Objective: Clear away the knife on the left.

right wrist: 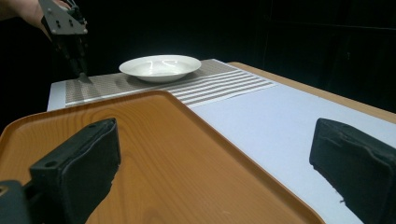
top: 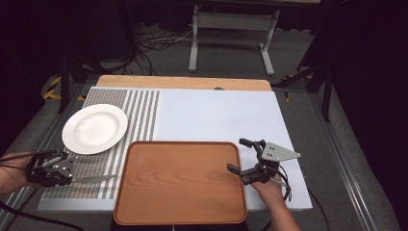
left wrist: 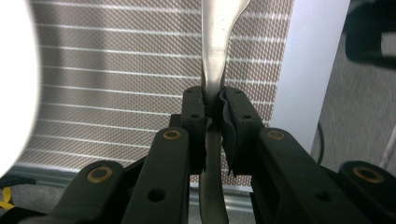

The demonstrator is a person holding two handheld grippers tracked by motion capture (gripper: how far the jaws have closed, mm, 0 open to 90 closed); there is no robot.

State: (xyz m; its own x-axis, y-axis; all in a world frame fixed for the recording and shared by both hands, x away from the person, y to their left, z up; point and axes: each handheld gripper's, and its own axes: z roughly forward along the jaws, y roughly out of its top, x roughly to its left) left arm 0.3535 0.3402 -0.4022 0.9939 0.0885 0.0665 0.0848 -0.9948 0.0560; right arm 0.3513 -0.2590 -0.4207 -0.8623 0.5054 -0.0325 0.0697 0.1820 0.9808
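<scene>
My left gripper [top: 72, 179] hovers over the striped mat [top: 139, 115] at the table's front left, shut on a silver table knife [top: 94, 179] that points right towards the tray. In the left gripper view the jaws [left wrist: 214, 100] pinch the knife [left wrist: 215, 56] at its neck. A white plate [top: 95, 128] lies on the mat just beyond that hand. My right gripper [top: 239, 155] stands open at the right edge of the wooden tray [top: 183, 183], one jaw over the tray [right wrist: 140, 140] and one over the pale table cover, with nothing between them.
A pale blue cover [top: 216, 115] spreads over the table beyond and to the right of the tray. The plate [right wrist: 159, 67] and the left gripper [right wrist: 74, 51] appear far off in the right gripper view. Cables and a metal stand [top: 231, 29] are on the floor behind the table.
</scene>
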